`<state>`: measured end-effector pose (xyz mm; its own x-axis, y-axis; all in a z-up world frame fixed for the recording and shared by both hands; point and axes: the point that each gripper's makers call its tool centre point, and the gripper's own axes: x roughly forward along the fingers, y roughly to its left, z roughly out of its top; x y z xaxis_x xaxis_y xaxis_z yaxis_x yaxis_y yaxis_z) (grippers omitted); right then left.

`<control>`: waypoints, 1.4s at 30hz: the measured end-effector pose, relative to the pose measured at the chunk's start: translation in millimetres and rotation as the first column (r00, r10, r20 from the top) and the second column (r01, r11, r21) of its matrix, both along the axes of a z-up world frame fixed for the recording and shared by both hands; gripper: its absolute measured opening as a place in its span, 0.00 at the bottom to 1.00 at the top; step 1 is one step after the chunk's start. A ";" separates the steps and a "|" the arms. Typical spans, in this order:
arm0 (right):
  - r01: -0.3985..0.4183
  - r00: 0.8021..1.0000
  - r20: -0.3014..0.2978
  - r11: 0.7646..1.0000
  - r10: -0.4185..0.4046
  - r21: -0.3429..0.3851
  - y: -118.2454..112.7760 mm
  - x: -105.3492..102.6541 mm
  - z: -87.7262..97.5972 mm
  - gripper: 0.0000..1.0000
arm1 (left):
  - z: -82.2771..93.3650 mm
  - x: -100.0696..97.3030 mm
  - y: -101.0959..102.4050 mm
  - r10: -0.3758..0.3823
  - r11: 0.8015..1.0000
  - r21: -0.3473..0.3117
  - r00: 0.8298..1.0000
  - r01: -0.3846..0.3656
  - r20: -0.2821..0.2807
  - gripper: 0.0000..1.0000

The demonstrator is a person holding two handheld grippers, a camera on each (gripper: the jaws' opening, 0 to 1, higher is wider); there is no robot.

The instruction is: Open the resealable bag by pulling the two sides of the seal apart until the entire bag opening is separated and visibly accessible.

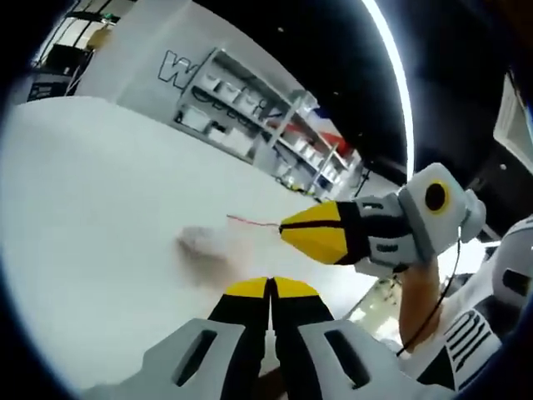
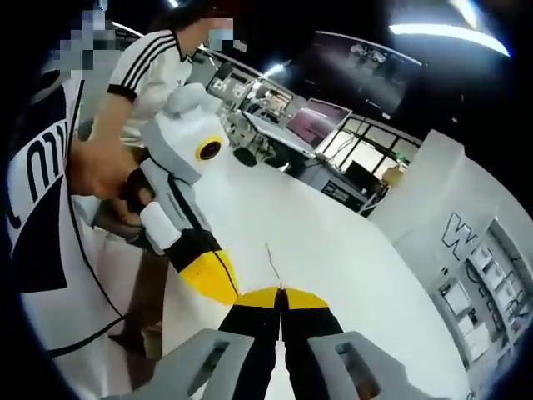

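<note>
1. Though both grippers are pinched onto the resealable bag (image 1: 218, 246) above the white table (image 1: 92, 208), its opening looks barely parted.
2. Left gripper (image 1: 271, 287): jaws together on one lip (red seal line visible).
3. Right gripper (image 2: 281, 297): jaws together on the other; pulling apart remains.

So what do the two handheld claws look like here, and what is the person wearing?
Both are alike: the left claw and right claw have yellow tips on black fingers set in pale grey slotted bodies. Seen from the side, each carries a white housing with a yellow-ringed black disc, and a thin dark cable hangs from it. The person wears a white T-shirt with black shoulder stripes.
</note>
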<state>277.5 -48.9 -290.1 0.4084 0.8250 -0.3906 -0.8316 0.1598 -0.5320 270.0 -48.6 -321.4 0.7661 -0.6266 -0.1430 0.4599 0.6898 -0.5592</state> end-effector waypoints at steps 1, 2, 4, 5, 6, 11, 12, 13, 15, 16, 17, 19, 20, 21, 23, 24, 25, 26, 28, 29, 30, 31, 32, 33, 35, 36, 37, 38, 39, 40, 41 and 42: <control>-0.001 1.000 -0.001 1.000 0.001 0.002 -0.1 -0.3 0.2 0.00 | 5.8 2.2 1.1 0.009 0.999 -0.039 1.000 -0.009 0.017 0.02; -0.002 1.000 -0.003 1.000 0.002 0.003 0.0 -0.8 -0.2 0.00 | 8.5 3.9 4.2 0.025 0.997 -0.071 1.000 -0.023 0.019 0.02; -0.005 1.000 0.000 1.000 0.005 0.003 -0.2 -1.3 -1.3 0.00 | 12.1 6.0 6.6 0.032 0.989 -0.147 0.999 -0.031 0.002 0.02; -0.006 1.000 0.002 1.000 0.006 0.001 -0.3 -1.7 -2.2 0.00 | 14.0 6.9 7.5 0.032 0.980 -0.194 0.999 -0.033 -0.008 0.06; -0.007 1.000 0.007 1.000 0.007 0.001 -0.4 -2.0 -2.6 0.00 | 14.3 7.3 7.5 0.030 0.972 -0.231 0.999 -0.035 -0.026 0.09; -0.019 0.999 0.027 1.000 0.020 -0.008 0.5 -5.0 -3.4 0.00 | 16.0 9.4 7.7 0.021 0.943 -0.330 0.998 -0.039 -0.057 0.10; -0.021 0.999 0.030 1.000 0.021 -0.008 0.8 -5.5 -3.3 0.00 | 15.8 10.9 9.0 0.025 0.938 -0.344 0.998 -0.045 -0.065 0.10; -0.024 0.999 0.033 1.000 0.024 -0.009 1.1 -6.2 -3.3 0.00 | 15.7 12.2 10.1 0.026 0.934 -0.353 0.997 -0.050 -0.070 0.10; -0.030 0.999 0.037 0.999 0.031 -0.010 1.8 -7.5 -3.4 0.00 | 17.0 14.1 10.8 0.026 0.929 -0.366 0.997 -0.050 -0.071 0.09; -0.033 0.999 0.040 0.999 0.033 -0.010 2.0 -7.8 -3.2 0.00 | 17.4 14.3 10.0 0.021 0.926 -0.374 0.997 -0.048 -0.075 0.08; -0.034 0.999 0.043 0.999 0.034 -0.010 2.1 -8.0 -3.0 0.00 | 17.6 14.0 9.1 0.018 0.925 -0.376 0.997 -0.045 -0.077 0.07; -0.033 0.998 0.045 0.999 0.034 -0.009 2.2 -7.2 -3.0 0.00 | 17.3 13.0 7.7 0.009 0.926 -0.376 0.997 -0.038 -0.079 0.04; -0.035 0.999 0.040 0.999 0.035 -0.006 2.6 -7.7 -3.1 0.00 | 17.4 11.4 7.0 0.007 0.927 -0.373 0.997 -0.036 -0.079 0.02; -0.036 0.999 0.040 0.999 0.036 -0.010 2.9 -8.1 -3.7 0.00 | 17.8 10.6 7.0 0.007 0.925 -0.379 0.997 -0.036 -0.078 0.02; -0.040 0.998 0.038 0.999 0.040 -0.012 3.1 -8.8 -4.4 0.00 | 18.1 9.4 7.5 0.005 0.923 -0.384 0.997 -0.035 -0.080 0.02; -0.041 0.999 0.033 0.999 0.041 -0.013 3.1 -9.0 -4.9 0.00 | 18.2 8.9 7.2 0.003 0.926 -0.377 0.997 -0.031 -0.076 0.02; -0.041 0.999 0.030 0.999 0.042 -0.014 2.7 -9.1 -5.1 0.00 | 18.5 8.1 6.9 0.002 0.929 -0.370 0.997 -0.028 -0.072 0.02; -0.042 0.999 0.022 0.999 0.042 -0.013 2.2 -8.8 -5.1 0.00 | 18.4 7.0 6.4 -0.001 0.932 -0.361 0.998 -0.023 -0.067 0.01; -0.049 0.999 -0.015 0.999 0.049 -0.021 0.9 -10.7 -7.7 0.00 | 16.7 5.3 5.1 -0.010 0.938 -0.346 0.997 -0.015 -0.071 0.01; -0.051 0.998 -0.029 0.998 0.051 -0.019 0.6 -11.0 -7.7 0.00 | 16.0 4.3 4.9 -0.011 0.939 -0.342 0.997 -0.015 -0.073 0.01; -0.056 0.998 -0.038 0.998 0.055 -0.021 0.5 -11.3 -8.4 0.00 | 15.3 3.6 4.8 -0.012 0.941 -0.339 0.997 -0.014 -0.075 0.01; -0.064 0.996 -0.062 0.998 0.062 -0.030 0.0 -12.0 -11.4 0.00 | 12.7 2.4 4.4 -0.013 0.949 -0.316 0.997 -0.012 -0.079 0.01; -0.062 0.996 -0.066 0.998 0.060 -0.029 0.1 -10.7 -11.4 0.00 | 9.9 4.0 5.9 -0.011 0.954 -0.301 0.997 -0.014 -0.079 0.01; -0.063 0.995 -0.074 0.998 0.061 -0.029 0.0 -10.2 -11.5 0.00 | 7.6 4.3 6.9 -0.009 0.960 -0.279 0.997 -0.013 -0.076 0.01; -0.071 0.992 -0.102 0.997 0.069 -0.021 0.8 -11.4 -10.8 0.00 | 7.0 3.2 7.7 -0.005 0.966 -0.260 0.997 -0.014 -0.073 0.01; -0.075 0.991 -0.111 0.997 0.072 -0.019 1.3 -11.8 -10.4 0.00 | 5.8 2.2 6.5 -0.002 0.967 -0.253 0.997 -0.016 -0.071 0.01; -0.079 0.991 -0.113 0.997 0.077 -0.018 1.7 -12.3 -9.9 0.00 | 4.5 1.1 4.7 -0.001 0.969 -0.248 0.998 -0.017 -0.070 0.01; -0.085 0.989 -0.121 0.996 0.082 -0.020 2.2 -12.9 -10.3 0.00 | 3.6 1.3 4.3 0.000 0.971 -0.240 0.998 -0.017 -0.070 0.01; -0.089 0.988 -0.130 0.996 0.085 -0.022 2.5 -13.0 -11.1 0.00 | 3.1 1.3 4.1 0.002 0.973 -0.231 0.998 -0.018 -0.068 0.01; -0.094 0.986 -0.141 0.995 0.089 -0.028 2.6 -13.5 -13.1 0.00 | 2.7 1.5 4.1 0.003 0.974 -0.225 0.998 -0.018 -0.067 0.01; -0.095 0.986 -0.144 0.995 0.090 -0.030 2.5 -14.0 -13.7 0.00 | 2.6 1.6 4.1 0.004 0.975 -0.220 0.998 -0.018 -0.064 0.01; -0.100 0.984 -0.151 0.994 0.094 -0.033 2.7 -15.3 -14.8 0.00 | 2.4 1.5 4.0 0.005 0.977 -0.213 0.998 -0.019 -0.062 0.01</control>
